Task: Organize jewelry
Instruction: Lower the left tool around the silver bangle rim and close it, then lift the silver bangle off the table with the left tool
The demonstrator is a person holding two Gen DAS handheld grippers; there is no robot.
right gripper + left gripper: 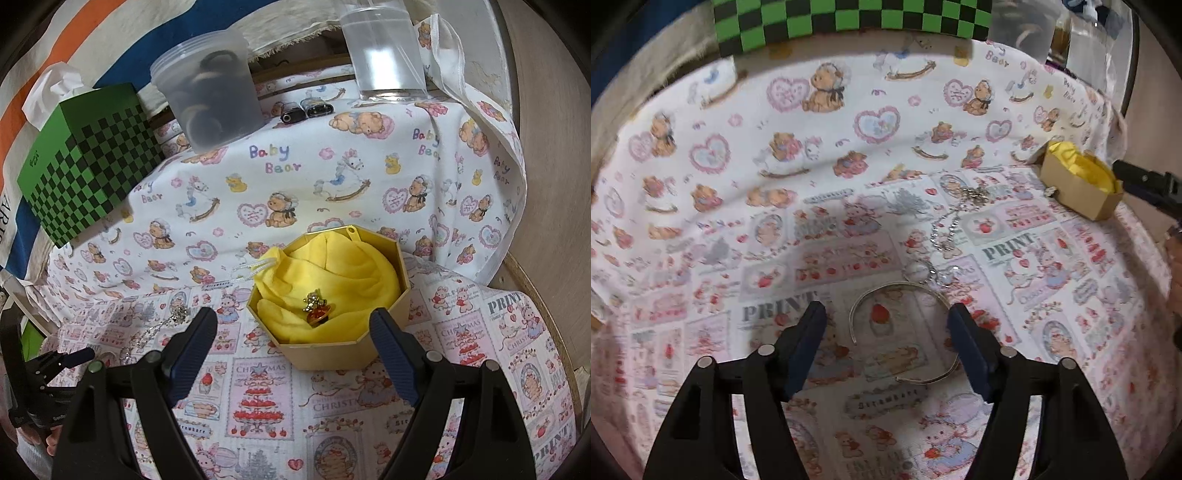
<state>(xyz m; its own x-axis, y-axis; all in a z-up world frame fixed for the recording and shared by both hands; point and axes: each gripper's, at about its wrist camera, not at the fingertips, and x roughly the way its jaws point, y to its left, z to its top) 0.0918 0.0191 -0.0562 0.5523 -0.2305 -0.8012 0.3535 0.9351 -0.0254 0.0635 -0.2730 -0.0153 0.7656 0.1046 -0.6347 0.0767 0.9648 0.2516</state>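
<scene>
My left gripper point(886, 325) jaws apart, straddling open silver bangle point(905, 332): thin, stiff, slippery; I'd pinch across its band. Right gripper point(293, 332) empty, agape.

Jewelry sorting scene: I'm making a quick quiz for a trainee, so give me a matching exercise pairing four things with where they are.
Things:
1. silver bangle
2. red and gold charm
3. silver chain
4. green checkered box

Places:
A. on the yellow cloth inside the octagonal box
B. at the far edge of the table
C. on the printed cloth between the left gripper fingers
D. on the printed cloth, beyond the bangle

Pairs: 1-C, 2-A, 3-D, 4-B
</scene>
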